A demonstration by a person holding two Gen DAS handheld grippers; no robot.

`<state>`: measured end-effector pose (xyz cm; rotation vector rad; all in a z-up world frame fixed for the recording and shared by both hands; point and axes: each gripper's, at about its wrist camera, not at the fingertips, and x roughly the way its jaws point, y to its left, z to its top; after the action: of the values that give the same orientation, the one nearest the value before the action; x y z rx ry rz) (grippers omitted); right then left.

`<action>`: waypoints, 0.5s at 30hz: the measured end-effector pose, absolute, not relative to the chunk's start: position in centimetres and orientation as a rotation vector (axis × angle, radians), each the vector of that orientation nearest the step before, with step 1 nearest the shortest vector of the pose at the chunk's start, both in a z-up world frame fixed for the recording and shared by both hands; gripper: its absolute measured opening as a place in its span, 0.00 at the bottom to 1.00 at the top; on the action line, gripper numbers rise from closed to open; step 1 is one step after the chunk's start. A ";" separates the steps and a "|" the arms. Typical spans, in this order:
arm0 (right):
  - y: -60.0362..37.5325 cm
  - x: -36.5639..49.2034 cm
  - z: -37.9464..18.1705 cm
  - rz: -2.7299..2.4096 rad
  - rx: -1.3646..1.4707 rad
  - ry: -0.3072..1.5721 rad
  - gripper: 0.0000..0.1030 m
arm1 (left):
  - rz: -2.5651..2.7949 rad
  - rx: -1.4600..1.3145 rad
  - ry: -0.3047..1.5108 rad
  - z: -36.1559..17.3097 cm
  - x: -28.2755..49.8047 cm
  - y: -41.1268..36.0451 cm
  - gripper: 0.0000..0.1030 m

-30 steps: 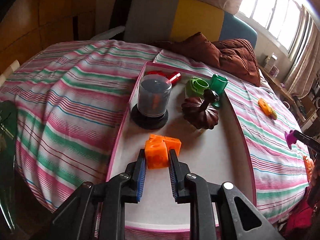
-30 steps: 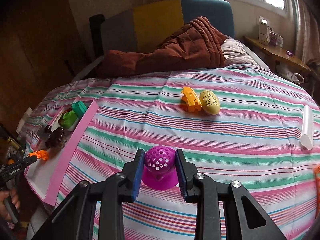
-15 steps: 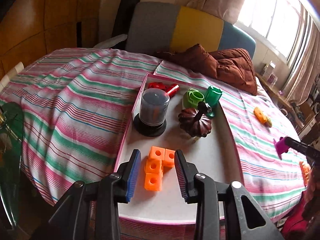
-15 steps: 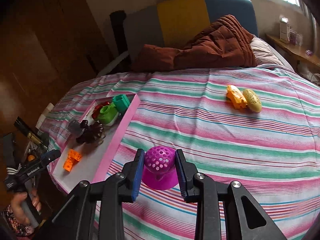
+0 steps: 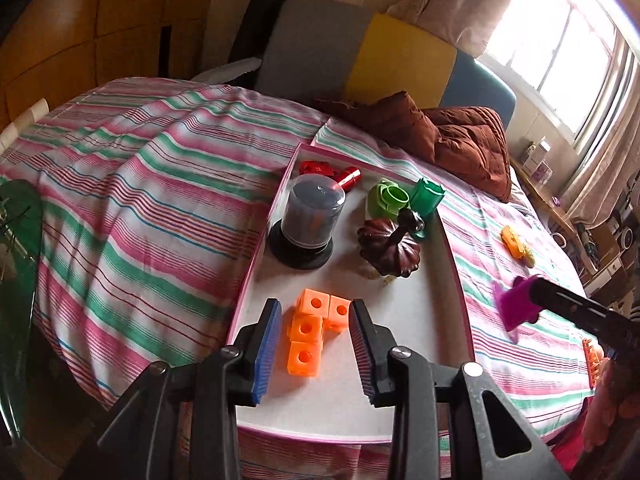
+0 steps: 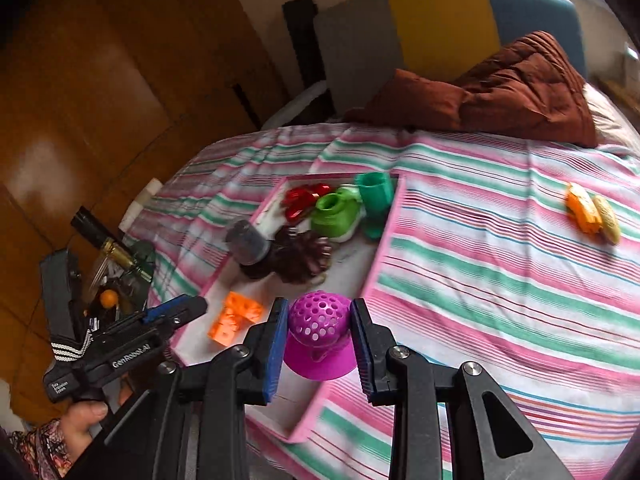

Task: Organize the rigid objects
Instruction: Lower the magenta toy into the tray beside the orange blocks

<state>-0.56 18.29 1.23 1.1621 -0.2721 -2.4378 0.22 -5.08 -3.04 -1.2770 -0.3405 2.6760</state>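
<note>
Firmly between right gripper [image 6: 319, 342] pads: purple strainer [image 6: 319, 338]

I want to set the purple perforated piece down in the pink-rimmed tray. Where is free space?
Free: the near right of the tray, between the orange cube cluster and the right rim, below the brown pumpkin piece; also the strip along the near rim. Crowded: the far half, with the disc case and the green and red pieces.
</note>
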 end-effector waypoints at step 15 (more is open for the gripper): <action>10.8 -2.9 -2.4 -2.360 1.326 -0.071 0.30 | 2.722 -1.262 -0.404 -2.4 0.1 -6.5 0.34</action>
<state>-2.91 10.78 -2.42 1.3257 -0.0714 -2.3600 0.08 -6.54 -2.41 -1.2617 -0.4042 2.7220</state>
